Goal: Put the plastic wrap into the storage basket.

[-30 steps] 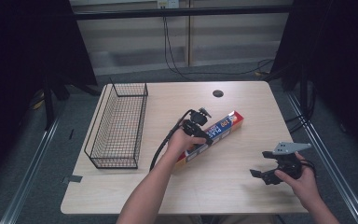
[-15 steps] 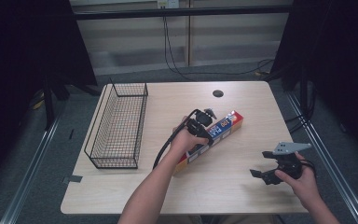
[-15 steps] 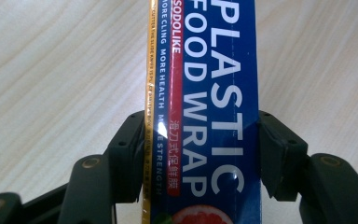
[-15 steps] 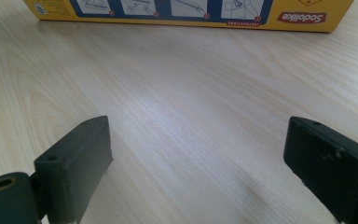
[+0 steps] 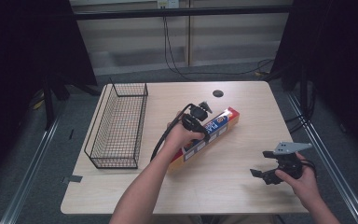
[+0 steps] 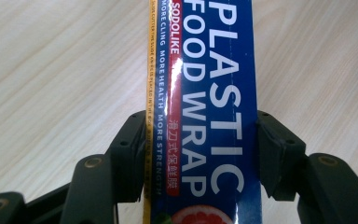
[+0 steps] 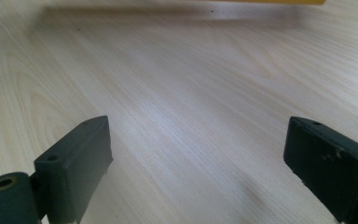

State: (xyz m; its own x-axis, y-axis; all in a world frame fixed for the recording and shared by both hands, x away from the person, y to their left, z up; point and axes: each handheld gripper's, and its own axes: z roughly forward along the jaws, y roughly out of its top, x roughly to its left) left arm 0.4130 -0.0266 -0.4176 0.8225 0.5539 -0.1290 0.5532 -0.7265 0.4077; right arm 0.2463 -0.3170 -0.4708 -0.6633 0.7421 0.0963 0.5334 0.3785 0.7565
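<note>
The plastic food wrap box (image 5: 208, 135) lies diagonally at the centre of the counter (image 5: 233, 186), flat on the wood. The left hand-held gripper (image 5: 196, 116) straddles the box near its middle; in the left gripper view both jaws sit against the sides of the box (image 6: 205, 116), apparently clamped on it. No lift is evident. The right hand-held gripper (image 5: 265, 170) rests at lower right of the frame, jaws spread wide and holding nothing. The wire basket (image 5: 116, 123) at centre left holds nothing. Judgement: grasp made; carrying and placing remain.
</note>
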